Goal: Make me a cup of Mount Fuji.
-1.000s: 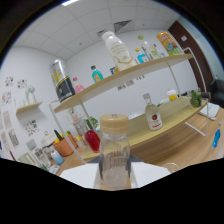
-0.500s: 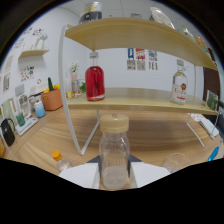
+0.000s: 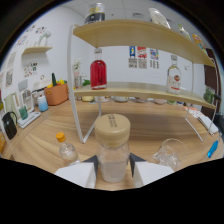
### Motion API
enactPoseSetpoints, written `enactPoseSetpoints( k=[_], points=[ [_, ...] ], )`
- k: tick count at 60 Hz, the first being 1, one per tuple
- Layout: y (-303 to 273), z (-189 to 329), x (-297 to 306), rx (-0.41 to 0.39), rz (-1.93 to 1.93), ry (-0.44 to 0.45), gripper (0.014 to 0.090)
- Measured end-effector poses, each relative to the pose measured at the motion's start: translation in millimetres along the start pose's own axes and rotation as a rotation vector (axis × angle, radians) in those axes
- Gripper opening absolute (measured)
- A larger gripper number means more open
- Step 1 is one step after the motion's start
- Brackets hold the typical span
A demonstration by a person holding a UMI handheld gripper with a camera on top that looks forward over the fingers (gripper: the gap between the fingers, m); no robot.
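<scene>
Gripper view: the gripper (image 3: pixel 114 167) is clamped on a clear jar (image 3: pixel 113 152) with a tan lid, held upright above the wooden table (image 3: pixel 150 125). At 4 o'clock sits a glass (image 3: pixel 170 151); at 12, a red bottle (image 3: pixel 98 73) on the shelf (image 3: pixel 140 90).

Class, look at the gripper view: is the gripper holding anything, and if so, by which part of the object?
Yes. The gripper is shut on the clear jar with the tan lid, its fingers pressing the jar's lower body from both sides, well below the lid.
</scene>
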State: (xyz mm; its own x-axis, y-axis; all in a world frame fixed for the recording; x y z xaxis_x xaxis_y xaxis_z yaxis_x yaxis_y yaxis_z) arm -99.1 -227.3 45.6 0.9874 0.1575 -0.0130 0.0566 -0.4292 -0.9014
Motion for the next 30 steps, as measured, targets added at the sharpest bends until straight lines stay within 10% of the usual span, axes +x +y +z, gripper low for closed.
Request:
enactPoseSetpoints(
  k=[10, 22, 30],
  points=[
    [-20.4, -27.9, 7.4, 0.001, 0.005, 0.0, 0.0848],
    [-61.8, -92.9, 31.4, 0.04, 0.019, 0.028, 0.086],
    [-52.9, -122.9, 66.9, -0.071, 0.052, 0.091, 0.0862]
  ],
)
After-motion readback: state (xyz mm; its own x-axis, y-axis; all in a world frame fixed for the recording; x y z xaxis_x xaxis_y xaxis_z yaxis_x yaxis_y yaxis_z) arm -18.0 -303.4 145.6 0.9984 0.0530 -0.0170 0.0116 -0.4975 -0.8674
